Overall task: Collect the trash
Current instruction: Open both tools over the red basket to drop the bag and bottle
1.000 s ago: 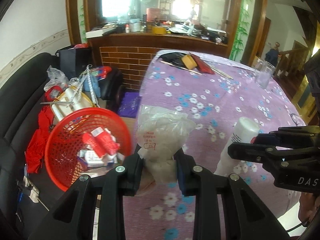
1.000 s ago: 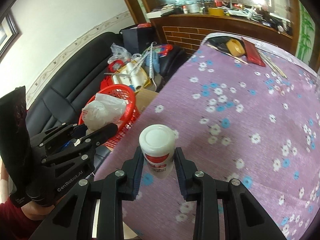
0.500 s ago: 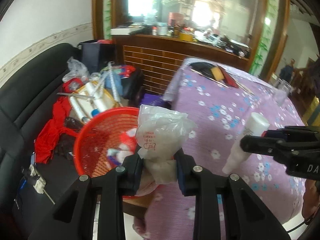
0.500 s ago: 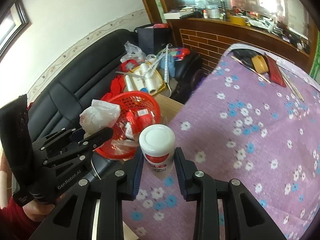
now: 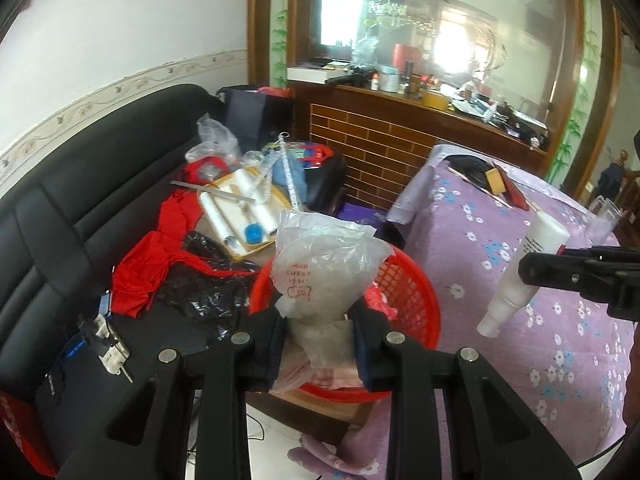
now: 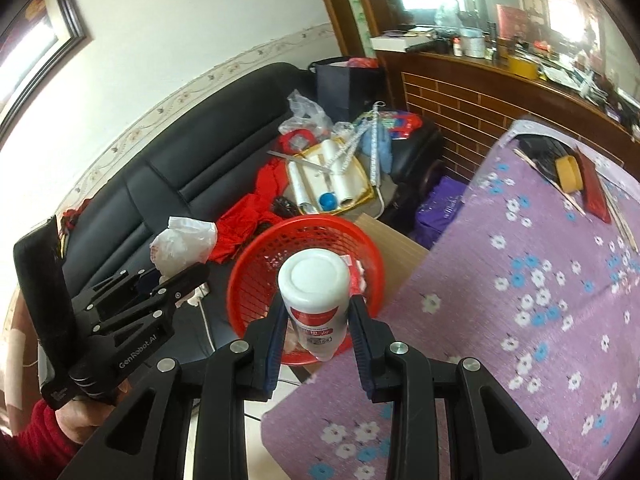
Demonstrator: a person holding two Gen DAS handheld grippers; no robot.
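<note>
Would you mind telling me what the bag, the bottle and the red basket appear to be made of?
Bag: thin clear plastic film, crinkled and see-through, with red print. Bottle: white opaque plastic by its look, smooth and slightly glossy, red label. Red basket: moulded plastic, probably, judging by its uniform colour and open lattice wall.

Both cameras peer forward along their own fingers, close over the red basket (image 5: 404, 280) just ahead; sofa (image 6: 208, 152) and purple-clothed table (image 6: 540, 280) fill both views.
</note>
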